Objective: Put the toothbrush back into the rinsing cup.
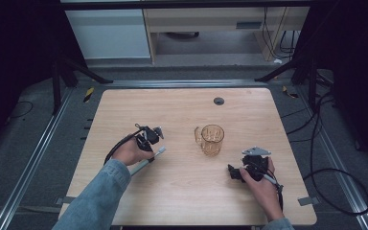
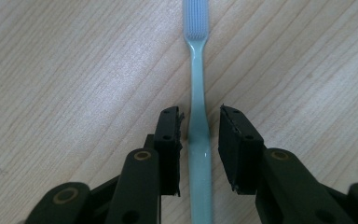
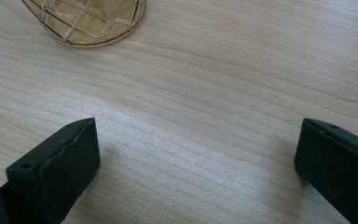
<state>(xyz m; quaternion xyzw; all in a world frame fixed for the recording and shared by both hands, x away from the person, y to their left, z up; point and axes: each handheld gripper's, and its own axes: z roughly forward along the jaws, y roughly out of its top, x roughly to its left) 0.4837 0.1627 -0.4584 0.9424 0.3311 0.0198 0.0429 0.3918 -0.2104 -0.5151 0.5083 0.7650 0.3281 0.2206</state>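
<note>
High view: wooden counter point(image 1: 182, 191), person's two forearms in from the bottom edge, one tool in each hand. Left tool point(image 1: 154, 140) sits left of centre, tipped down over a pale blue-green toothbrush point(image 1: 146, 162) that lies flat on the counter, running diagonally from under the hand toward upper right. Amber glass mug point(image 1: 212, 139) stands upright near counter middle, handle on its left side, well apart from both tools and between them. Right tool point(image 1: 233, 171) rests low at right, grey three-cornered plate on top, pointing left toward the mug's side of the counter. Small dark round grommet point(image 1: 218, 100) near the far edge.

Left gripper view: left tool point(image 2: 200, 133) straddles the toothbrush point(image 2: 198, 84) handle, one jaw on each side, bristle head up top beyond the tips. Narrow gap on both sides of the handle, left pad nearly touching, right pad a sliver off; pads not pressing yet, so not gripping. Toothbrush flat on the wood, handle running straight between the jaws.

Right gripper view: right tool point(image 3: 196, 154) jaws spread wide, bare counter point(image 3: 214, 70) between them, nothing held. Base of the mug point(image 3: 88, 21) at top left, patterned amber glass, well clear of the jaws.
</note>
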